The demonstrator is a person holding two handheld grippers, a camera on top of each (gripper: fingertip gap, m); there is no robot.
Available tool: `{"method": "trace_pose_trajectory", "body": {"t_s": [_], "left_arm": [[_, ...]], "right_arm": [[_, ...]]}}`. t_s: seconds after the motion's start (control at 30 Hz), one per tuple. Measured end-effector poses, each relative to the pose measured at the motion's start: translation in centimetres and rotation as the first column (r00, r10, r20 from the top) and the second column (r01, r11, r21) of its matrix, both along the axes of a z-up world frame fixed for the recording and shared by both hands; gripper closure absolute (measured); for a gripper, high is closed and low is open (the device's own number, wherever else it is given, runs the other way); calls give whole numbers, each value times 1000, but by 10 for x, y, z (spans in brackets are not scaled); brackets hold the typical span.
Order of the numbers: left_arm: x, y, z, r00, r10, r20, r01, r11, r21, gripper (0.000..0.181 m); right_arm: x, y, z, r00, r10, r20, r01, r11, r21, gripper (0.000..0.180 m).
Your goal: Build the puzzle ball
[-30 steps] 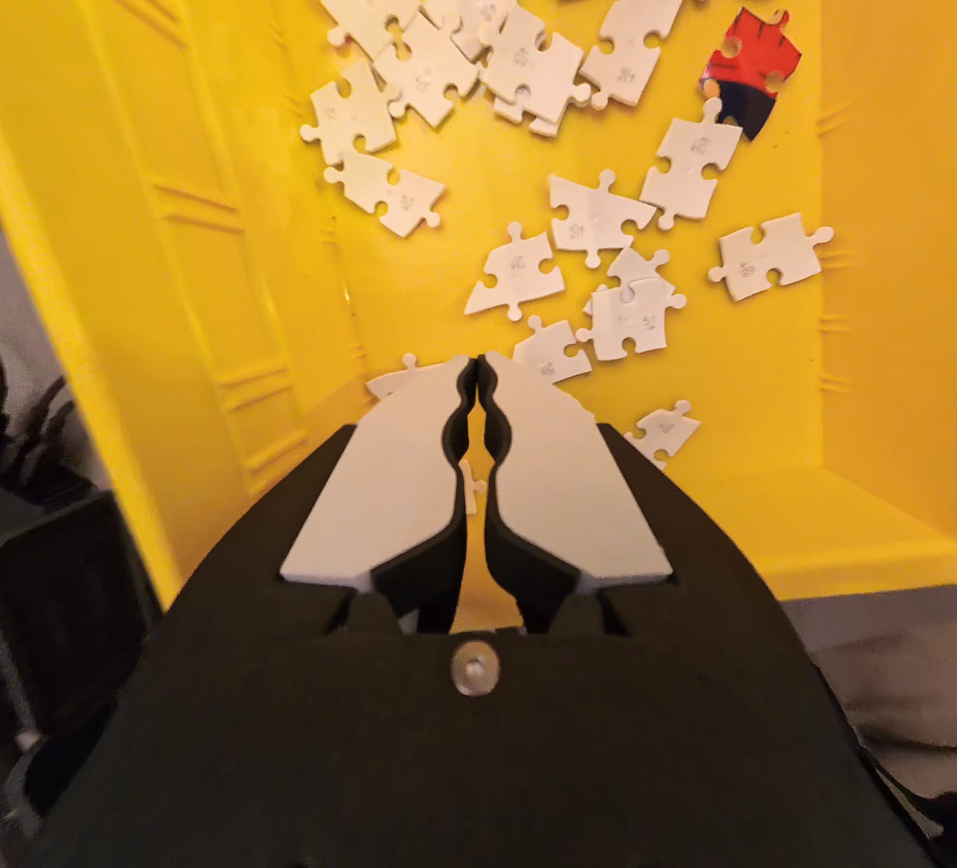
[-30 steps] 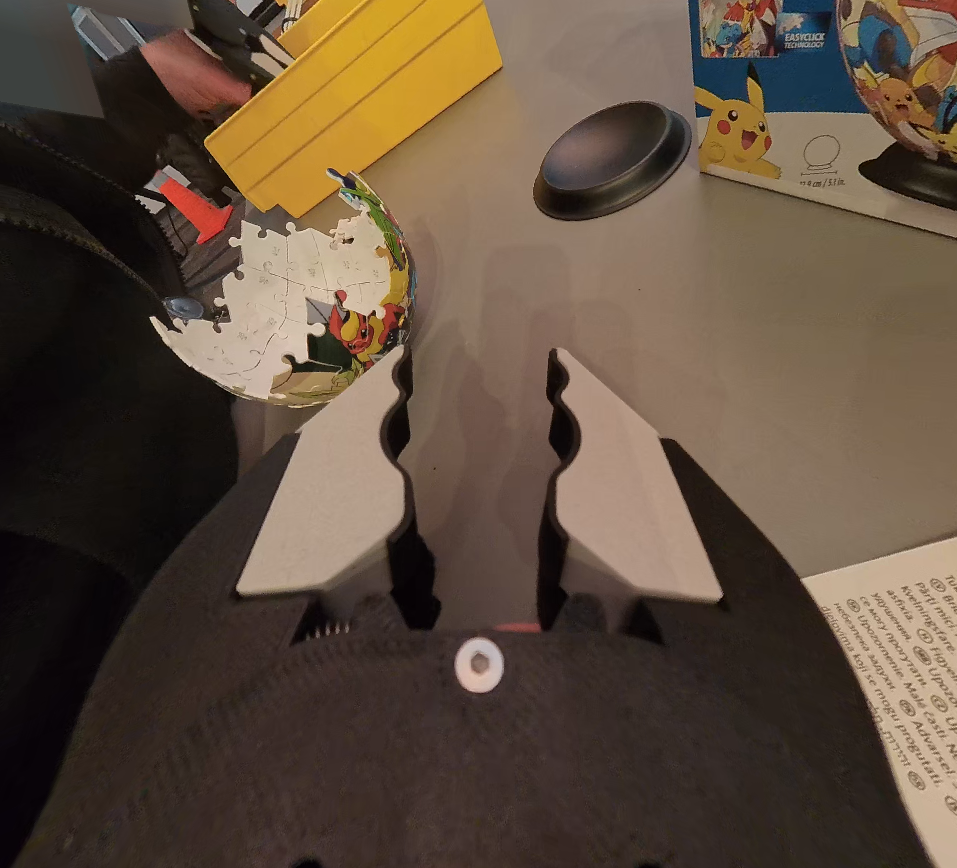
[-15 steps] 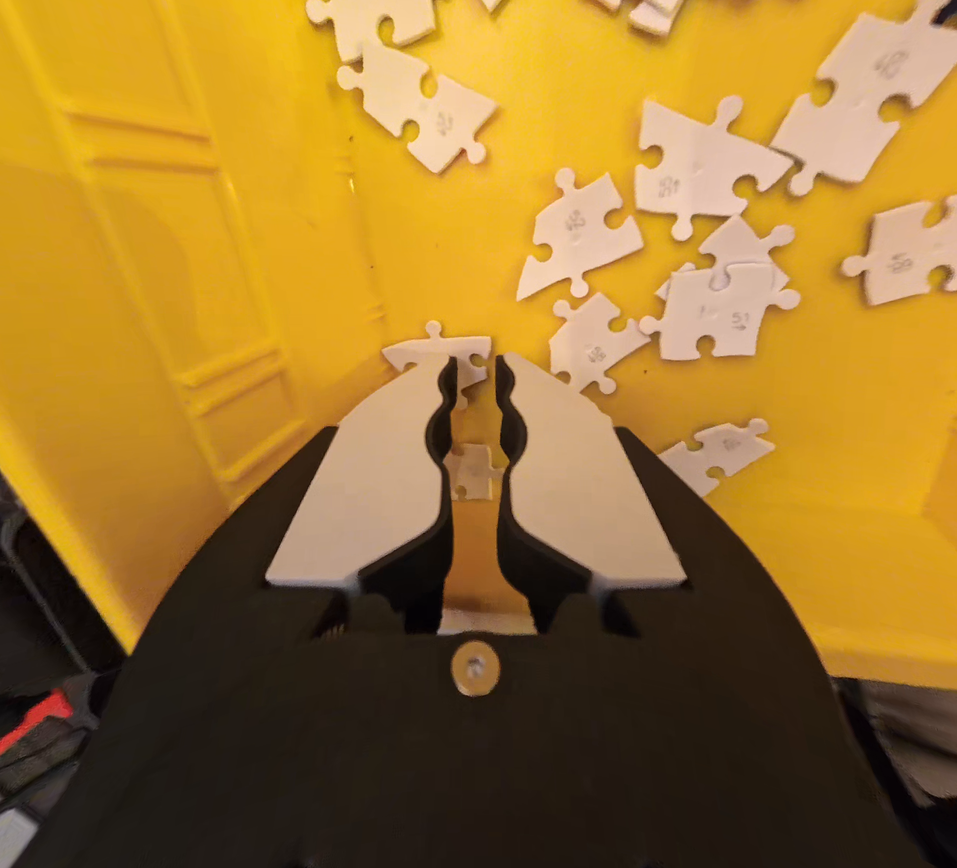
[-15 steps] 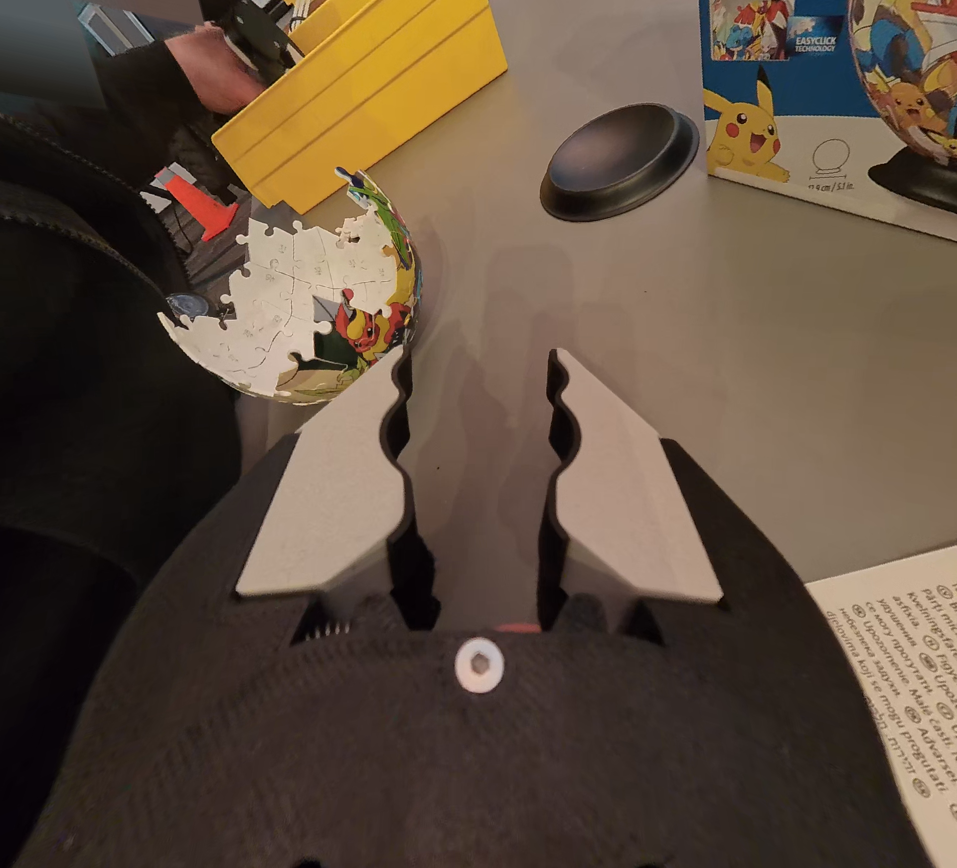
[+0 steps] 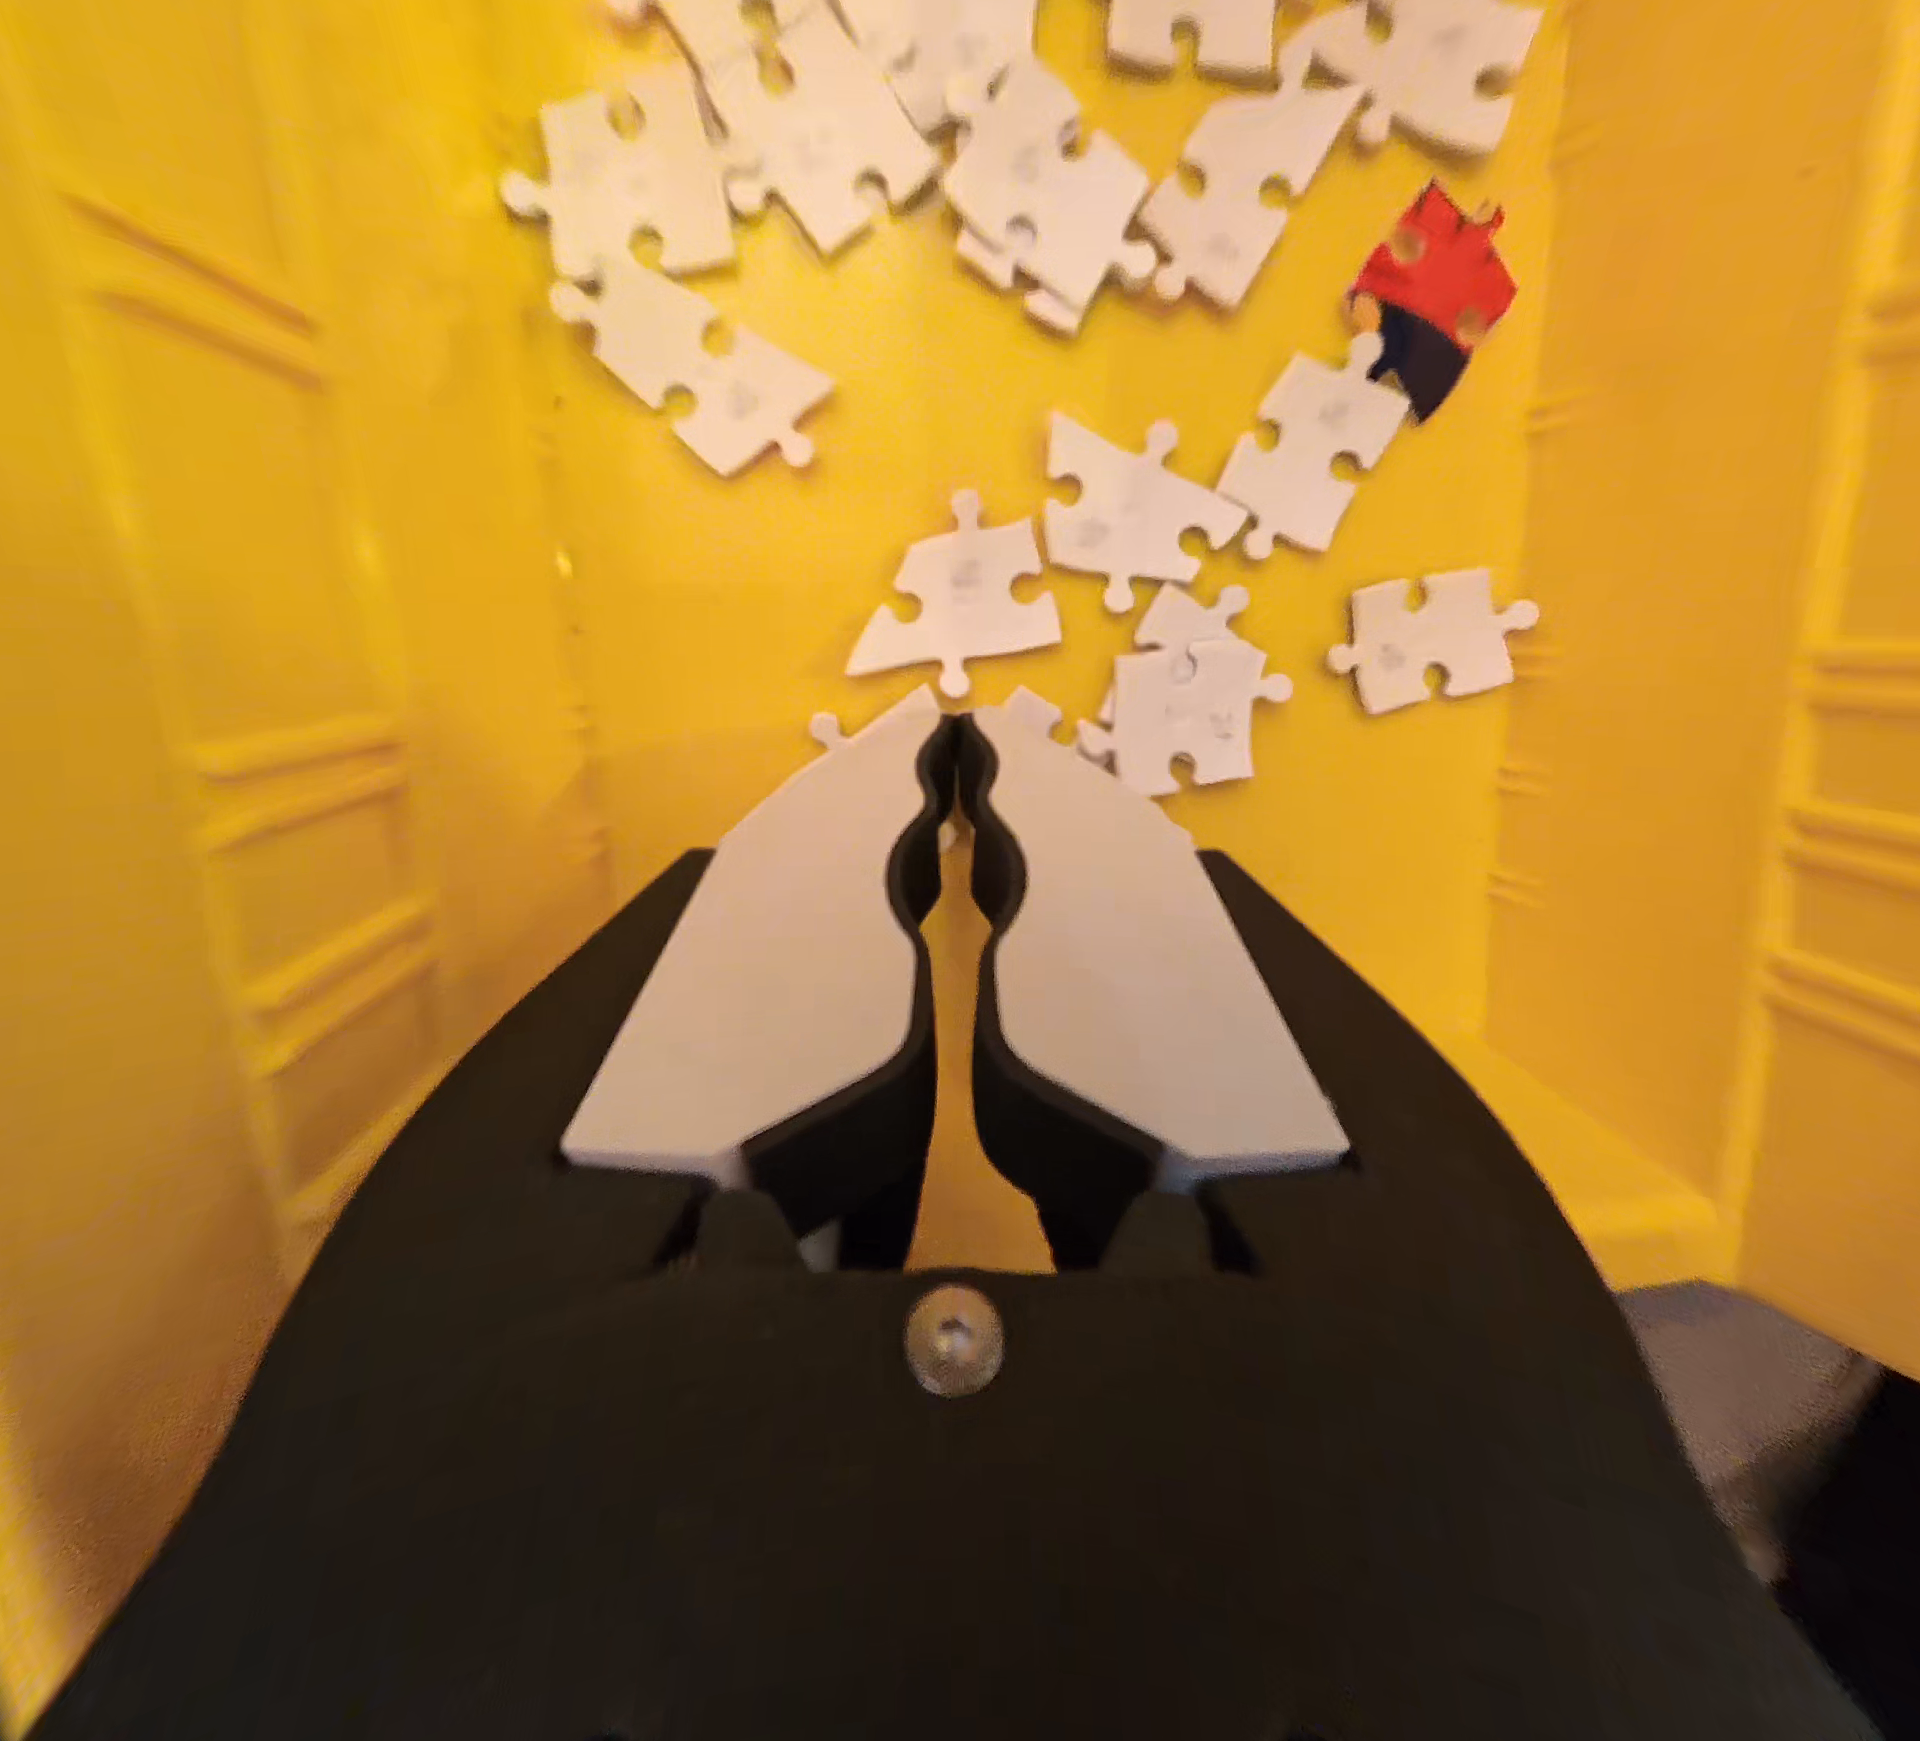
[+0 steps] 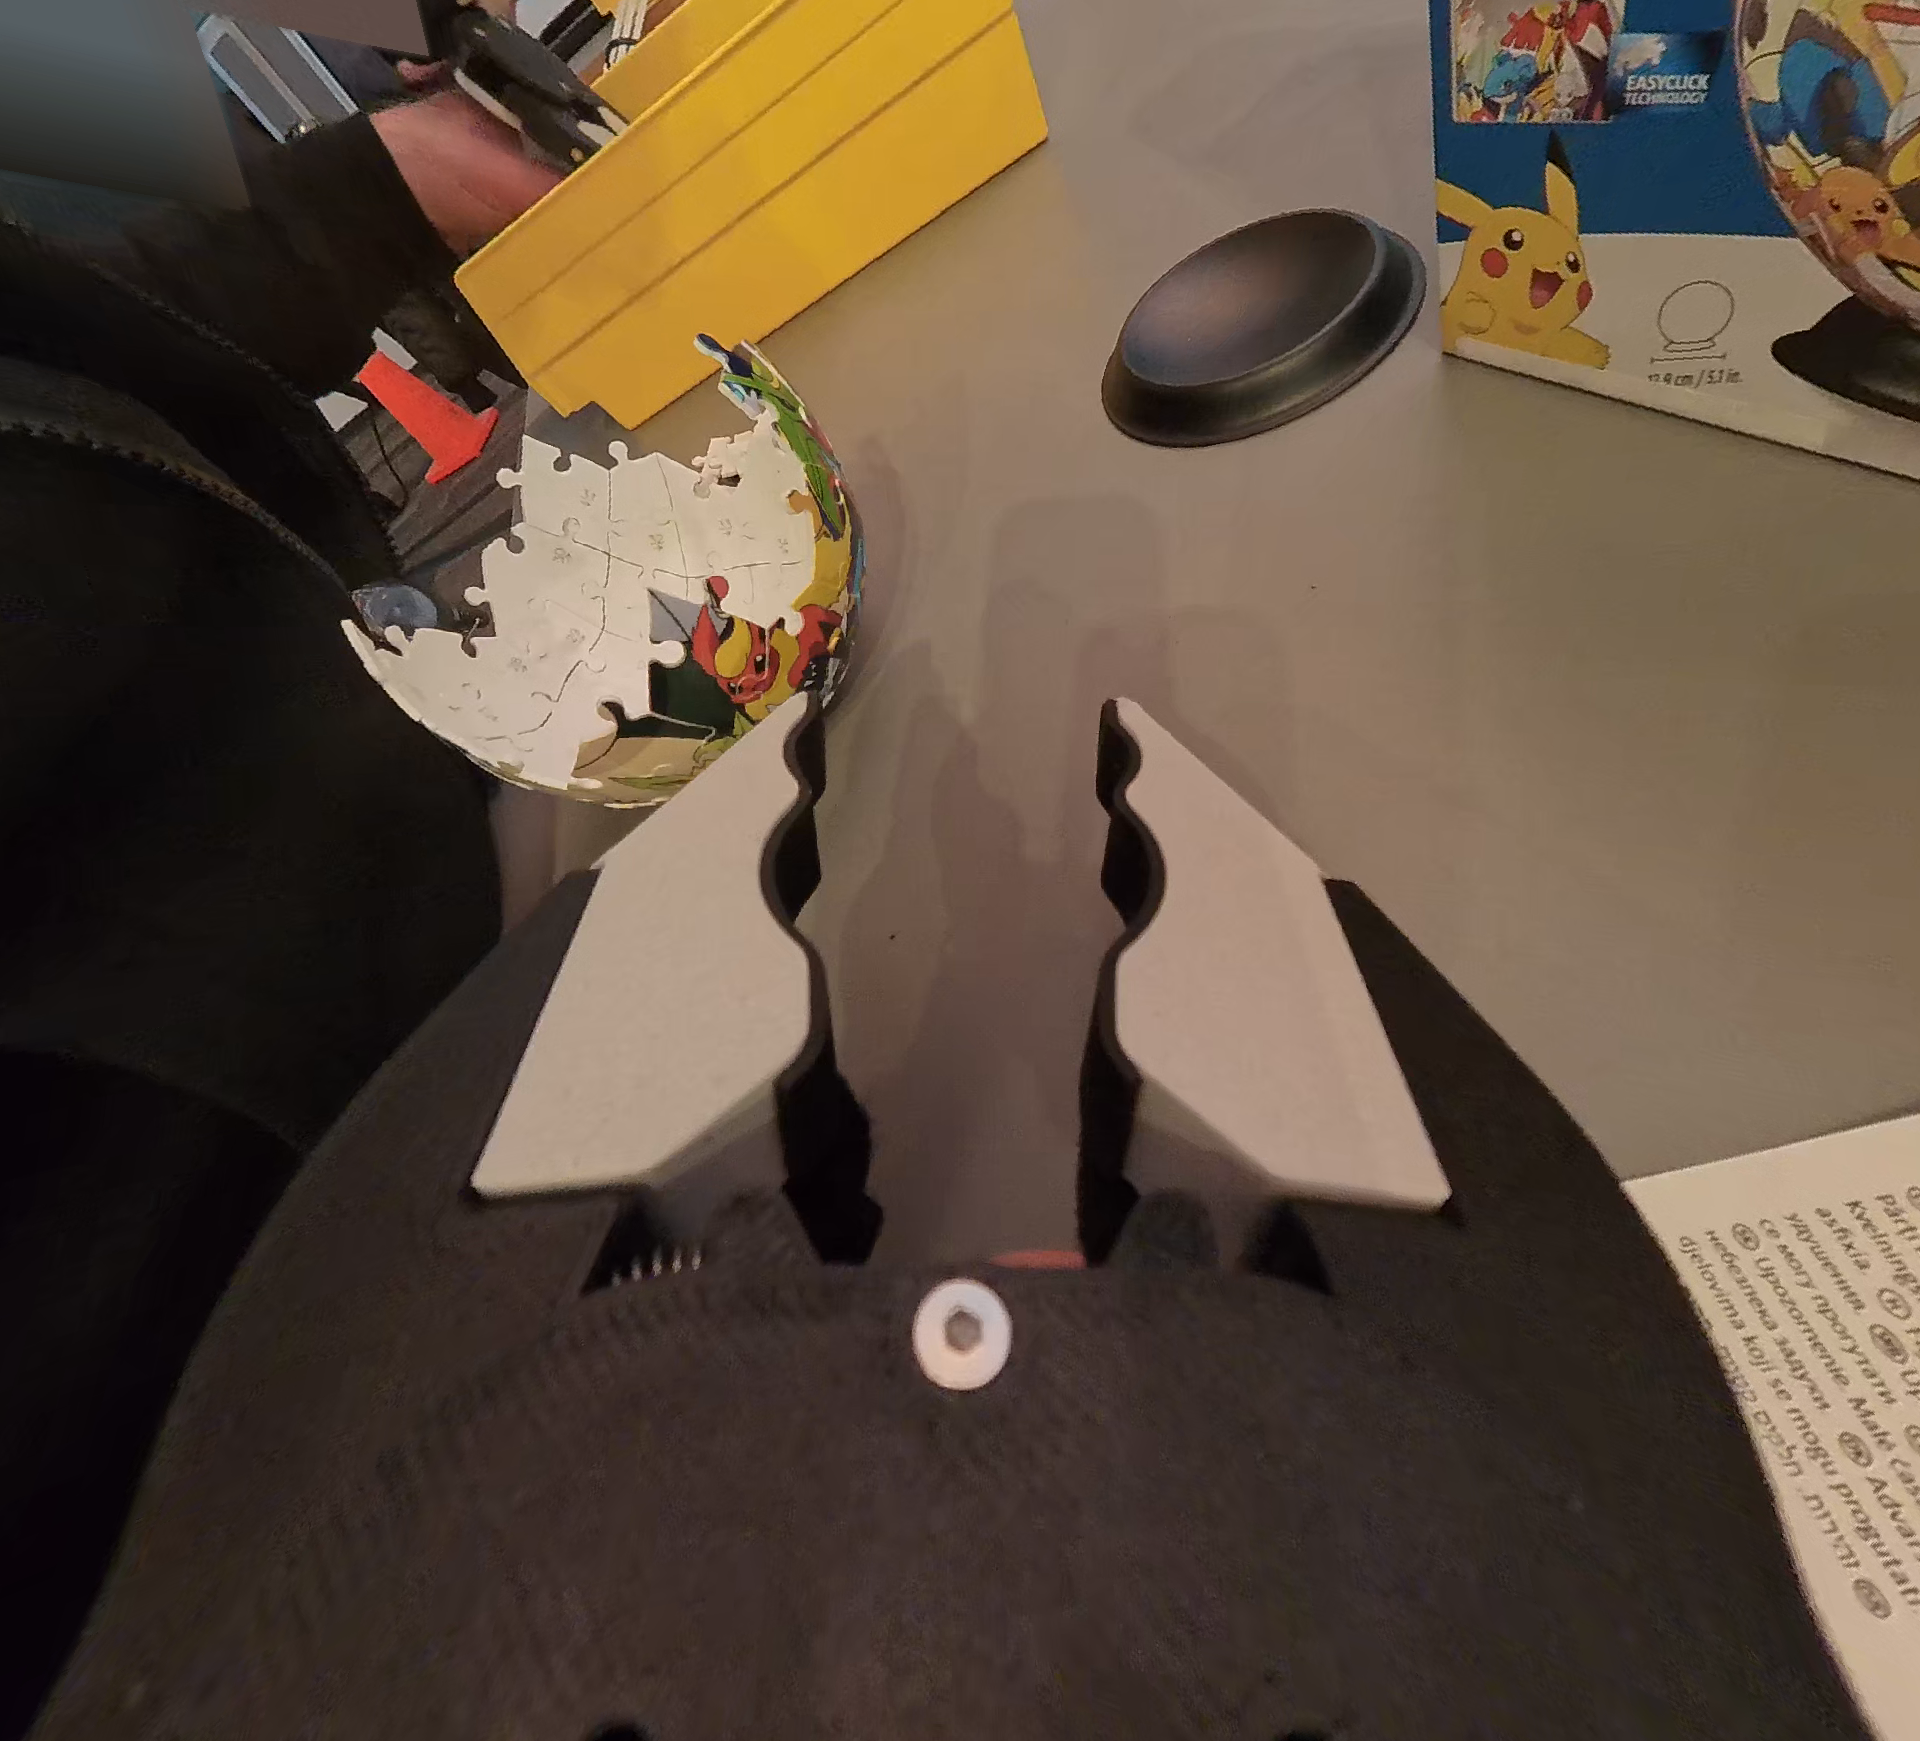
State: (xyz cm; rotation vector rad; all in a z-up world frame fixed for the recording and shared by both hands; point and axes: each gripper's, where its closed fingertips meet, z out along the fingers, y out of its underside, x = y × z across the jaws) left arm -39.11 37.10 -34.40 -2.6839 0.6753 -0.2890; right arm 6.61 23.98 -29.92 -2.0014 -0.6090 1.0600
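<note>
My left gripper (image 5: 951, 730) is shut, its tips together inside the yellow bin (image 5: 312, 548), low over the floor near the left wall. A white knob of a puzzle piece (image 5: 826, 730) peeks out beside the left fingertip. Many white face-down pieces (image 5: 961, 600) and one red piece (image 5: 1439, 289) lie further in. My right gripper (image 6: 956, 725) is open and empty above the grey table (image 6: 1351, 652). The half-built puzzle ball (image 6: 623, 590) rests just left of its left finger. The right wrist view also shows the left gripper (image 6: 520, 81), held by a hand at the bin (image 6: 790, 164).
A black round stand (image 6: 1262, 330) sits on the table beyond my right gripper. The puzzle box (image 6: 1662, 81) stands at the far right. A printed leaflet (image 6: 1808, 1328) lies at the near right. A dark sleeve fills the left side of the right wrist view. Tip to tip, the grippers are about 50 centimetres apart. The red piece (image 5: 1439, 289) is about 11 centimetres from my left fingertips and 40 centimetres from my right.
My left jaws opened close over a white piece by the bin's left wall, then shut again, and the gripper drew back. The right gripper stayed open and barely moved.
</note>
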Motion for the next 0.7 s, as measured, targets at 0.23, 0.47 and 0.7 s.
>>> {"method": "trace_pose_trajectory", "body": {"t_s": [0.23, 0.47, 0.7], "left_arm": [[-29, -6, 4, 965, -57, -258, 49, 998, -41, 138], [-19, -5, -10, 972, -117, -203, 89, 986, -141, 156], [-18, -6, -9, 963, -150, -224, 129, 986, -106, 159]], "right_arm": [[0, 0, 0, 1000, 1, -3, -1, 1000, -2, 128], [0, 0, 0, 1000, 3, -2, -3, 1000, 1, 128], [0, -1, 1, 1000, 3, -6, -3, 1000, 1, 128]]}}
